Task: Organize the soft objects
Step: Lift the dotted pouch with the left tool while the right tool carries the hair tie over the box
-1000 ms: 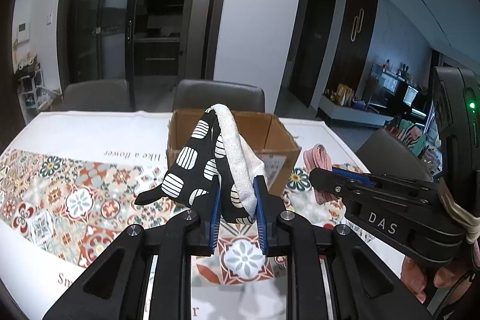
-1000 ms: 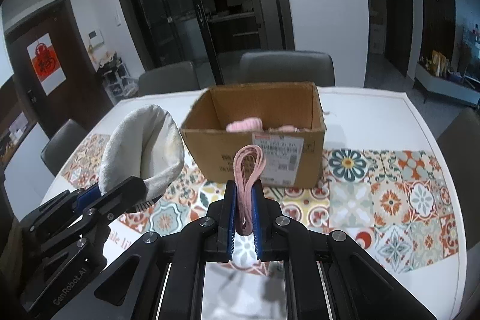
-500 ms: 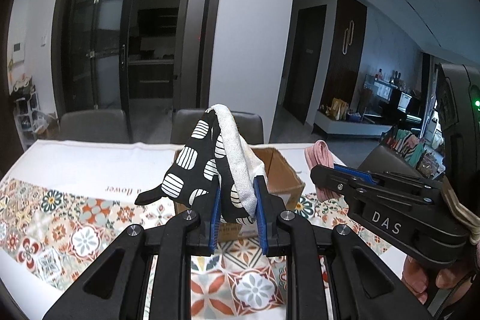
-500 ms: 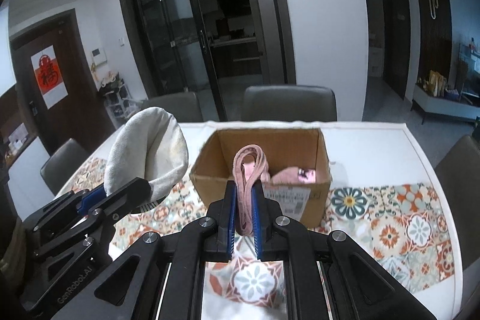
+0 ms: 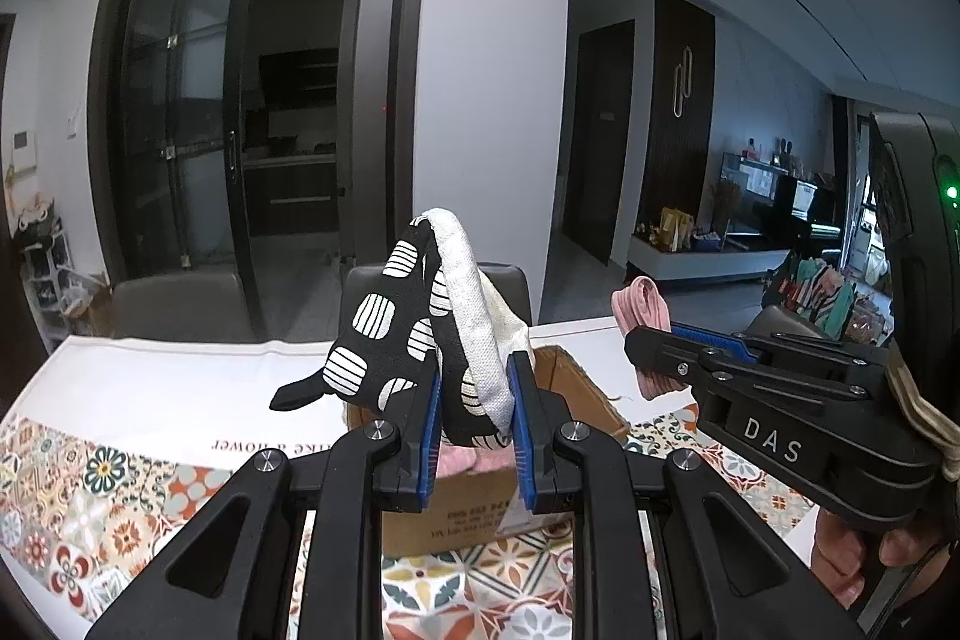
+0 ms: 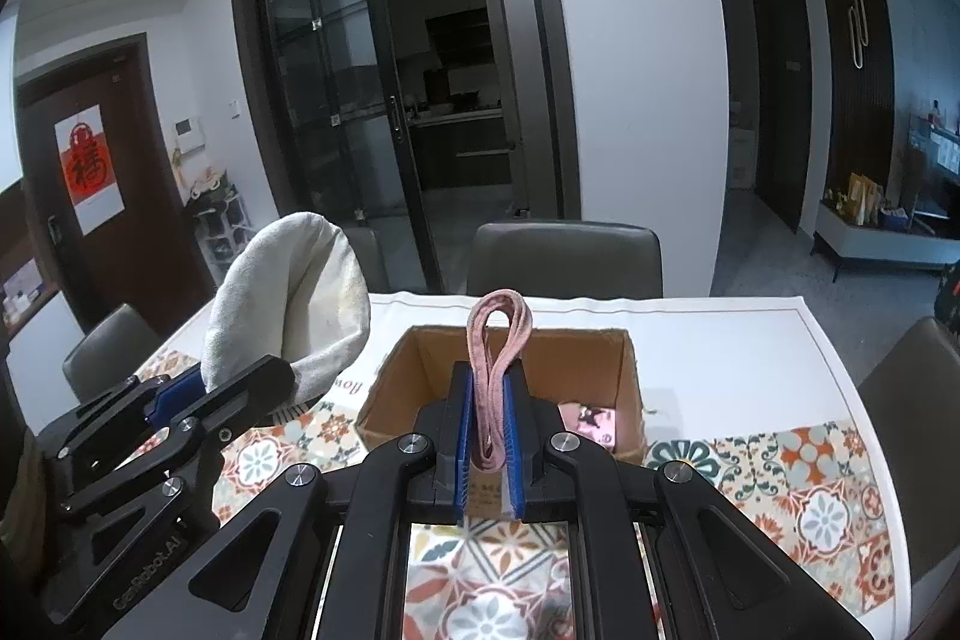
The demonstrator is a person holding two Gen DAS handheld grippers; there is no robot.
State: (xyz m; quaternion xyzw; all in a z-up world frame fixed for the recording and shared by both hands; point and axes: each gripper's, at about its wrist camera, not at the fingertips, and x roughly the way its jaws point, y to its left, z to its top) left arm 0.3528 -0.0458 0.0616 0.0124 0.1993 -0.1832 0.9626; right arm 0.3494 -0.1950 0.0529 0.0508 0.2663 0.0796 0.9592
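Low in the centre of the left wrist view, the left gripper (image 5: 474, 415) is clenched on a folded oven mitt (image 5: 432, 322), black with white striped patches and a cream lining, which stands up above the blue pads. The right gripper (image 6: 487, 439) at lower centre of its own view pinches a looped pink fabric band (image 6: 498, 340). Just beyond both, mid-frame, an open cardboard box (image 6: 627, 370) with pink soft items (image 6: 591, 421) inside sits on the patterned tablecloth (image 6: 810, 466).
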